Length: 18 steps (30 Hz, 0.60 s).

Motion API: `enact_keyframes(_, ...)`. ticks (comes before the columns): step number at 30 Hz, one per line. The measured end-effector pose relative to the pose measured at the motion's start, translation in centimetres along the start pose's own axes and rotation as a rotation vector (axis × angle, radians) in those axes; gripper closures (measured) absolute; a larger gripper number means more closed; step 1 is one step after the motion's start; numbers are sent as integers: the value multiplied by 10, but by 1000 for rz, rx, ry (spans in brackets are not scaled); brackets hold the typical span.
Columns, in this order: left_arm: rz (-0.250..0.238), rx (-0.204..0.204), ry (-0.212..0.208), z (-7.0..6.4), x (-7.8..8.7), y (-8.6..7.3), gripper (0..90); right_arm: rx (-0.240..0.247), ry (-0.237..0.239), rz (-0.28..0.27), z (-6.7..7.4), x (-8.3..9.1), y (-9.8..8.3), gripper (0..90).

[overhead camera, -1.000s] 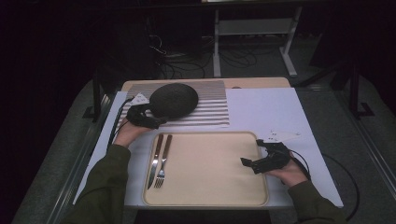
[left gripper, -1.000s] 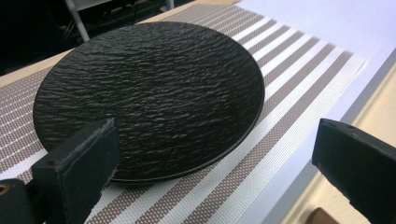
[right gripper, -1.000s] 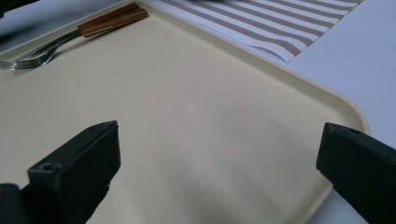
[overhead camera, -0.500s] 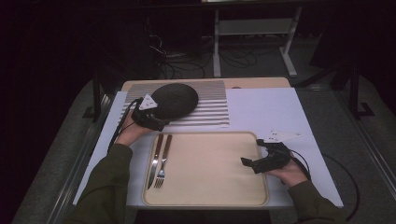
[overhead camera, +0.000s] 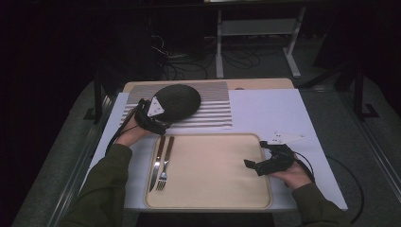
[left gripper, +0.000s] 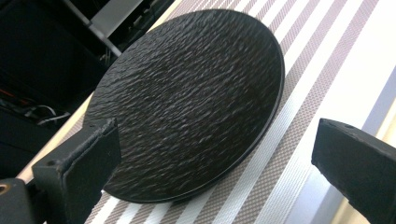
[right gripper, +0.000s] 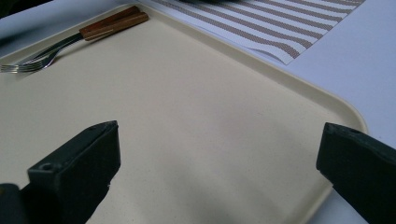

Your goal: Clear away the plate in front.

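Nearest, tray: a cream plastic tray (overhead camera: 208, 189) with rounded corners and a low raised rim, matte and faintly speckled; everything below is placed relative to it.
Right gripper: the right gripper (overhead camera: 253, 164) hovers over the tray's right part, jaws spread wide, holding nothing.
Cutlery: a knife (overhead camera: 157, 163) and fork (overhead camera: 164, 165) with brown wooden handles lie side by side at the tray's left edge.
Placemat: a striped woven placemat (overhead camera: 213, 106) lies just beyond the tray's far rim.
Plate: a round black plate (left gripper: 187, 102) with rippled, slate-like texture sits on the placemat, beyond the tray's far left corner.
Left gripper: the left gripper (overhead camera: 158, 124) is at the plate's near rim, jaws open; contact is hard to judge.
Handling: probably stiff, fairly heavy, breakable ceramic; pinch the thin raised rim, since the rough face should resist slipping.
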<state>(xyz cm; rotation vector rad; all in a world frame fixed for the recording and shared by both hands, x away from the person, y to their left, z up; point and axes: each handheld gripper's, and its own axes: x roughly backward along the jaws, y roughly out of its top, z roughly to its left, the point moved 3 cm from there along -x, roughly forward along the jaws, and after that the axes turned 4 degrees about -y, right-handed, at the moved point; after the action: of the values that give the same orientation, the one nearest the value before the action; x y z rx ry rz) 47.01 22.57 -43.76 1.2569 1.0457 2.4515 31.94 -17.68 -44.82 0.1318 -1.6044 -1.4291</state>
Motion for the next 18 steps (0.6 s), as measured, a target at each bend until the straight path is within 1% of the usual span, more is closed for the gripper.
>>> enact_keyframes(2, 11, -34, 12, 0, 0, 0, 10, 0, -1, -1, 0, 0, 0, 0)
enact_keyframes(4, 25, -56, 18, -1, 0, 0, 11, -1, -2, -1, 0, 0, 0, 0)
enact_keyframes(6, 35, -88, 31, -1, -1, 0, 11, -1, -2, -1, 0, 0, 0, 0)
enact_keyframes(8, 35, -104, 33, -1, -1, 1, 13, -1, 0, -1, 0, 0, 0, 0)
enact_keyframes(11, 40, -146, 49, -3, 0, 1, 49, -1, -1, -1, 0, 0, 0, 0)
enact_keyframes(13, 49, -168, 55, -3, 1, 2, 58, -1, -1, -2, 0, 0, 0, 0)
enact_keyframes(17, 50, -218, 73, -5, 2, 2, 86, -1, -1, -2, 0, 0, 0, 0)
enact_keyframes(18, 50, -234, 80, -6, 2, 2, 109, 0, 0, -2, 0, 0, 0, 0)
